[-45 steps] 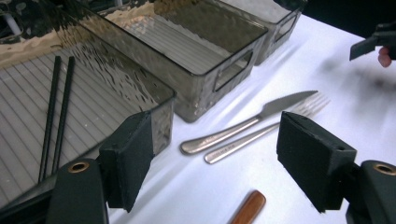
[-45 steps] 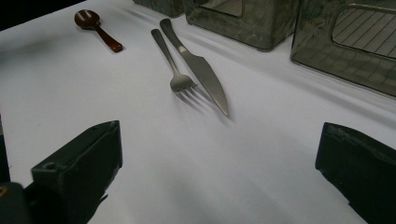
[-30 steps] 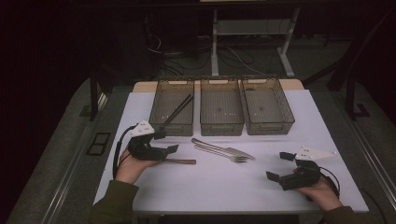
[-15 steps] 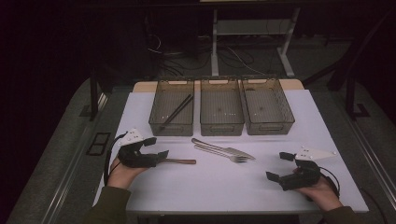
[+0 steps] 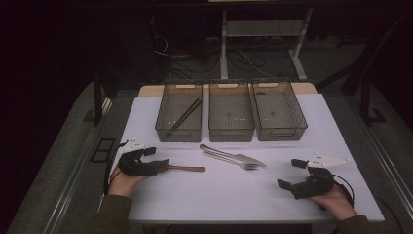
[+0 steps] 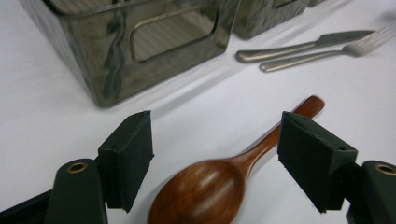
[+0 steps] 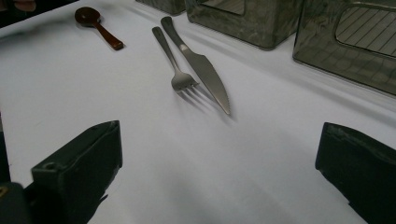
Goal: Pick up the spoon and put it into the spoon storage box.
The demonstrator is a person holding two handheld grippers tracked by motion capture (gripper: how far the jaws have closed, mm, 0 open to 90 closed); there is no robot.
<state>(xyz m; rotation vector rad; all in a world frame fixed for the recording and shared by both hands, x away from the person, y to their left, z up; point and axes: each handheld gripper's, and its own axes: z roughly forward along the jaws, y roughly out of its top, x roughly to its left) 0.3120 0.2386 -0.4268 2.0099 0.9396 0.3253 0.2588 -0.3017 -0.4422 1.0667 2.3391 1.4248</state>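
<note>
In the left gripper view the wooden spoon [image 6: 205, 189] lies bottom centre, its bowl cut off by the lower edge, between the left gripper's [image 6: 212, 161] wide jaws, which do not touch it. In the high view that gripper [image 5: 157, 163] hides the bowl at lower left; a second ago it stood higher in the frame, clear of the spoon. The right gripper [image 5: 292, 174], lower right, is wide and empty. Farther up, dark chopsticks [image 5: 184, 117] lie in the left bin [image 5: 163, 127].

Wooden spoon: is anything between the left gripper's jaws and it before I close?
Nothing visible. In the left gripper view the wooden spoon lies on the bare white table with its bowl between the open jaws of the left gripper, pads apart from it. The knife and fork lie farther off.
</note>
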